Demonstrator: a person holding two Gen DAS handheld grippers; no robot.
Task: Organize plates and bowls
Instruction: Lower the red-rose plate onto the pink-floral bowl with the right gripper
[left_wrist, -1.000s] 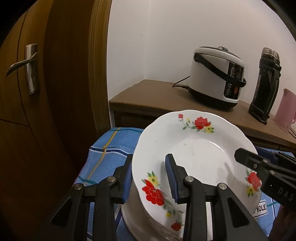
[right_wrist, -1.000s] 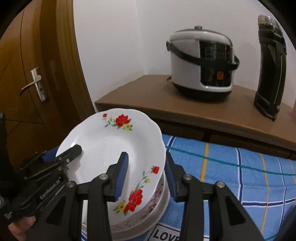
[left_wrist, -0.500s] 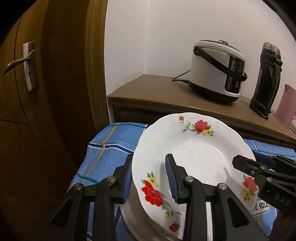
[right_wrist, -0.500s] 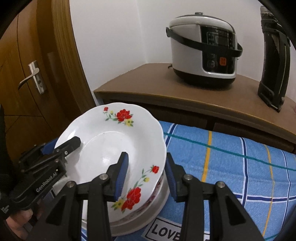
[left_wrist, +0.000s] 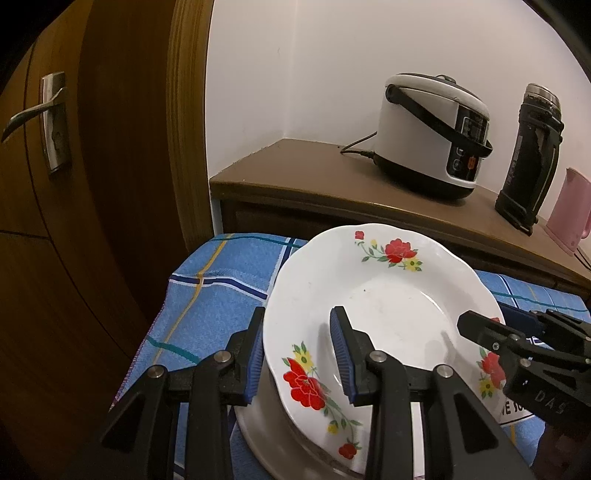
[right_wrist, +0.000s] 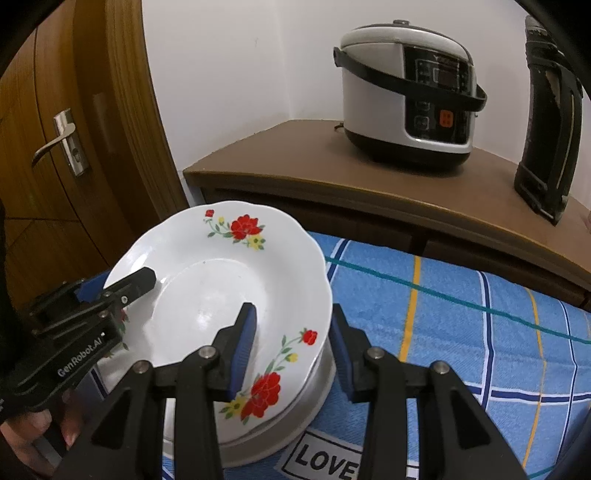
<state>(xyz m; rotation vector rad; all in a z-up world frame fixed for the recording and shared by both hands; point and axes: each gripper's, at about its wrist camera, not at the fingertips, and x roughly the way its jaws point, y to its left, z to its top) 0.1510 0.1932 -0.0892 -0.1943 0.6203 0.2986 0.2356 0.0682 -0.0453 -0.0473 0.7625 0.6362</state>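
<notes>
Atop stack: floral plate (left_wrist: 391, 306), both tools straddling rim (apart).

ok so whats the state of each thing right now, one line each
white floral scalloped plate: top of a stack, tilted, rim between both tongs
plain white dish underneath: resting on the blue checked cloth
left tongs: open, straddling the plate's rim
right tongs: open, straddling the opposite rim
white and black rice cooker: lid closed, handle folded forward
black flask: upright
brown wooden door: closed
</notes>
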